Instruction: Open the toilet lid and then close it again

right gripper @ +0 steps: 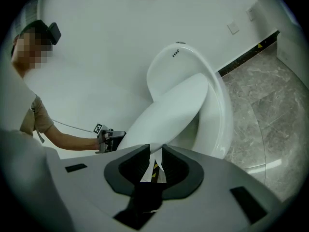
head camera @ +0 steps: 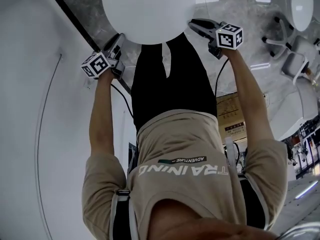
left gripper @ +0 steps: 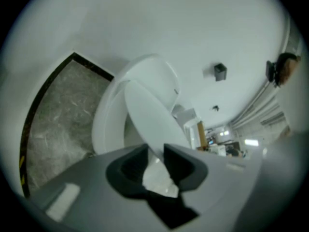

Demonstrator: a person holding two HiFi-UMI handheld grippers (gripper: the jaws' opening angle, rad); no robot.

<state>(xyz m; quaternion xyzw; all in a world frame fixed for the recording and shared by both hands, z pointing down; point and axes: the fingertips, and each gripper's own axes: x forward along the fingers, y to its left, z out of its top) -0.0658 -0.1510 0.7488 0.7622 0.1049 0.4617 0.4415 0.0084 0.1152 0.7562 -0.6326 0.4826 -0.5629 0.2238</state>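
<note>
Lid: the smooth white oval plastic toilet lid [right gripper: 169,105] stands half-raised, slanting over the white ceramic toilet bowl [right gripper: 219,120]. Its hinged end sits at the bowl's back and its free end is well off the rim.
Stage: probably mid-swing, though which way it is travelling cannot be told from this moment.
Left gripper: the grey two-jaw left gripper [left gripper: 155,151] pinches the lid's thin edge on one side of the bowl, with the rim running between its dark pads.
Right gripper: the matching grey right gripper [right gripper: 155,151] pinches the opposite edge, jaws drawn in on the rim.
Why two grips: holding both sides likely keeps the lid square to its hinge, so it swings without twisting and cannot drop onto the bowl.
Arms: the person's bare arms [head camera: 100,114] reach out straight toward the bowl, one on each side of the lid.
Surroundings: grey marbled floor tiles [left gripper: 58,110] lie beside the bowl, a plain white wall [left gripper: 193,23] rises behind it, and a dark skirting strip [right gripper: 246,54] runs between them.
Risk: the glossy rim looks slippery, so a loose pinch could let the lid slam.
</note>
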